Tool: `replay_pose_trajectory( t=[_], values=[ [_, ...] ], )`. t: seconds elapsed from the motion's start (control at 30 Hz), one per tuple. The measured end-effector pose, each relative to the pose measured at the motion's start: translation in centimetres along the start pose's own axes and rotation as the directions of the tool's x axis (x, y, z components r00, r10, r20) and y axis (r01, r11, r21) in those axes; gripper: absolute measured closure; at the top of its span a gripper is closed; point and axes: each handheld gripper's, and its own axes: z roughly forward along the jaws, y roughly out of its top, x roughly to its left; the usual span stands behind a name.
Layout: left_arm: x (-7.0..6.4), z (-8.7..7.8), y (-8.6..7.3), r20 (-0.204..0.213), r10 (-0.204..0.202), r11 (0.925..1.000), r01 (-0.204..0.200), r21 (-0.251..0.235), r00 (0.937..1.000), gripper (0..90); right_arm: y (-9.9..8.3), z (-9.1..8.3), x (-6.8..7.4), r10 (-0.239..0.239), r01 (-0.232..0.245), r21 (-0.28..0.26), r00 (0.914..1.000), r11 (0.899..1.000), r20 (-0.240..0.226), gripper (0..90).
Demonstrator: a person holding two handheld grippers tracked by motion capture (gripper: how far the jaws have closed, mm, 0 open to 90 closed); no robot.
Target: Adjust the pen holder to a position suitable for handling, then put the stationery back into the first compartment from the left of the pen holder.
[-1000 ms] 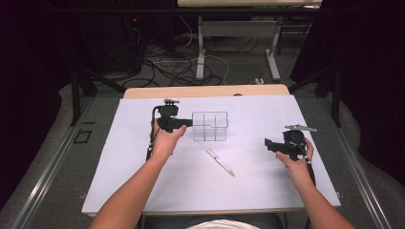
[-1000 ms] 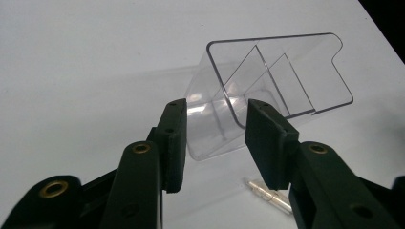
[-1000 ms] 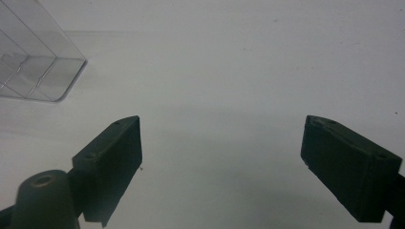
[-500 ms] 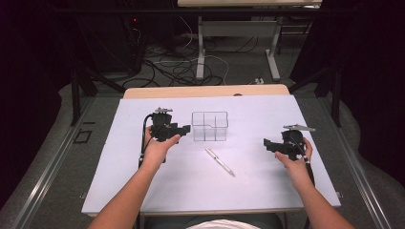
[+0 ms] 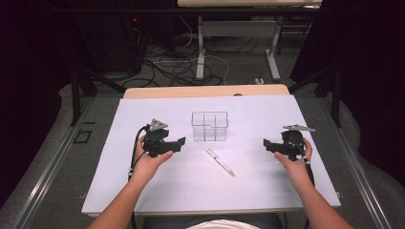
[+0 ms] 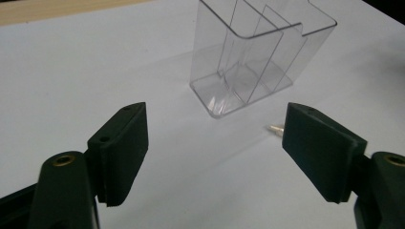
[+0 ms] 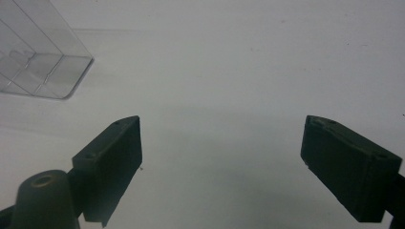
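A clear plastic box (image 5: 209, 126) with several compartments stands upright at the middle of the white table top (image 5: 248, 191). A silver pen (image 5: 219, 162) lies flat in front of it, slanted. My left gripper (image 5: 179, 142) sits left of the box, open, pointing right toward the pen's far end. In the left gripper view the left gripper (image 6: 215, 143) holds nothing; the box (image 6: 258, 57) stands ahead and the pen tip (image 6: 275, 128) peeks out beside the right jaw. My right gripper (image 5: 266, 143) hovers at the right, open, pointing left. The right gripper (image 7: 222, 157) is likewise empty, with the box's corner (image 7: 38, 62) at upper left.
A wooden strip (image 5: 205, 90) runs along the table's far edge. Beyond it are floor cables (image 5: 176, 67) and another table's legs (image 5: 200, 47). A person's forearms come in from the near edge.
My left gripper has drawn back from beside the box toward the near side of the table. The right gripper has barely shifted. The box and pen stay put.
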Motion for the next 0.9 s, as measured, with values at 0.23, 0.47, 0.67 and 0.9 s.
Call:
replay_pose_trajectory(
  t=[0.23, 0.47, 0.67, 0.9],
  values=[
    [0.3, -0.5, -0.8, 0.005, -0.006, 1.0, 0.006, -0.004, 1.0, 7.4, 0.1, -0.1, 0.7, -0.035, 0.035, 0.0, 0.9993, 0.999, -0.016, 12.2],
    [0.7, -0.8, -1.3, -0.036, -0.024, 0.9997, 0.024, -0.006, 0.9991, 0.0, 0.1, -0.1, 2.1, -0.093, 0.095, 0.02, 0.9929, 0.995, -0.075, 3.2],
    [1.2, -1.1, -1.8, -0.044, -0.053, 0.9986, 0.053, -0.007, 0.9976, 0.0, 0.1, -0.2, 3.7, -0.143, 0.147, 0.019, 0.9826, 0.989, -0.118, 4.8],
    [2.2, -1.1, -2.5, -0.046, -0.101, 0.9949, 0.101, -0.006, 0.9938, 0.0, -0.1, 0.1, 5.2, -0.172, 0.177, 0.017, 0.9712, 0.984, -0.165, 10.8]
  ],
)
